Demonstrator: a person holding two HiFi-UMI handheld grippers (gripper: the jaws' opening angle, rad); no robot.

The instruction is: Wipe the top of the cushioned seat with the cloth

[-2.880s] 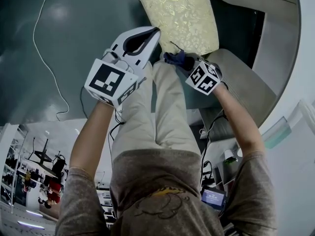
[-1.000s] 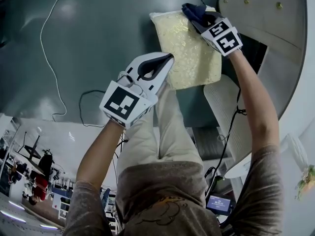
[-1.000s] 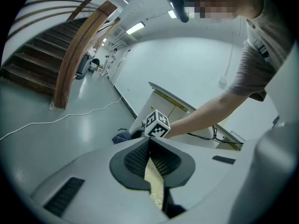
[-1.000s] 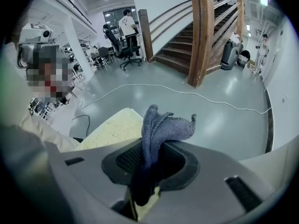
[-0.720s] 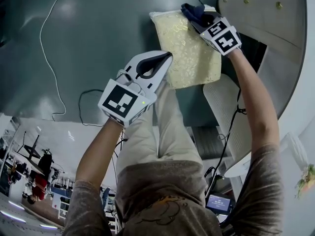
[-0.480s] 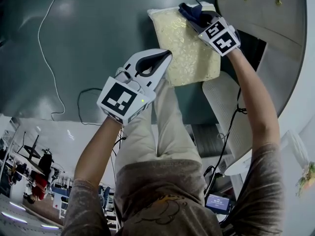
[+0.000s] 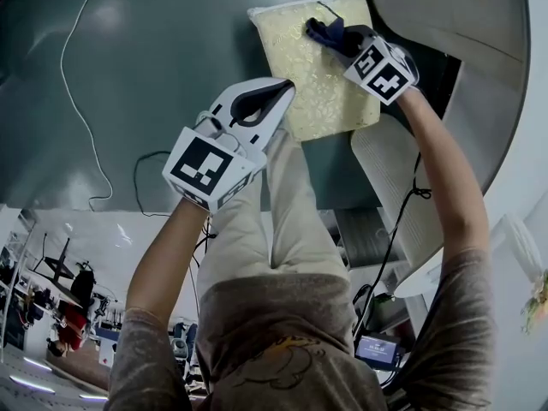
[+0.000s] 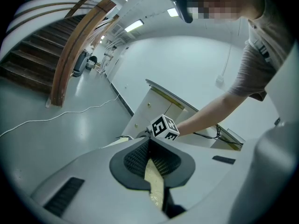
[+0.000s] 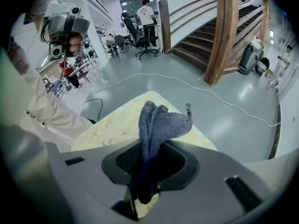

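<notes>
The cushioned seat is a pale yellow patterned pad on the dark floor, ahead of the person's legs. My right gripper is shut on a dark blue cloth and presses it onto the far right part of the seat top. In the right gripper view the cloth bunches up between the jaws of the right gripper, above the seat. My left gripper hovers over the seat's near left edge, jaws shut, holding nothing. A sliver of the seat shows below the left gripper.
A white cable and a black cable lie on the floor at the left. White curved furniture and a white chair seat stand close on the right. A wooden staircase rises nearby.
My right gripper carried the cloth from the seat's near edge to its far right corner, then slid it a little inward to the left. The left gripper stayed hovering near the near left edge.
</notes>
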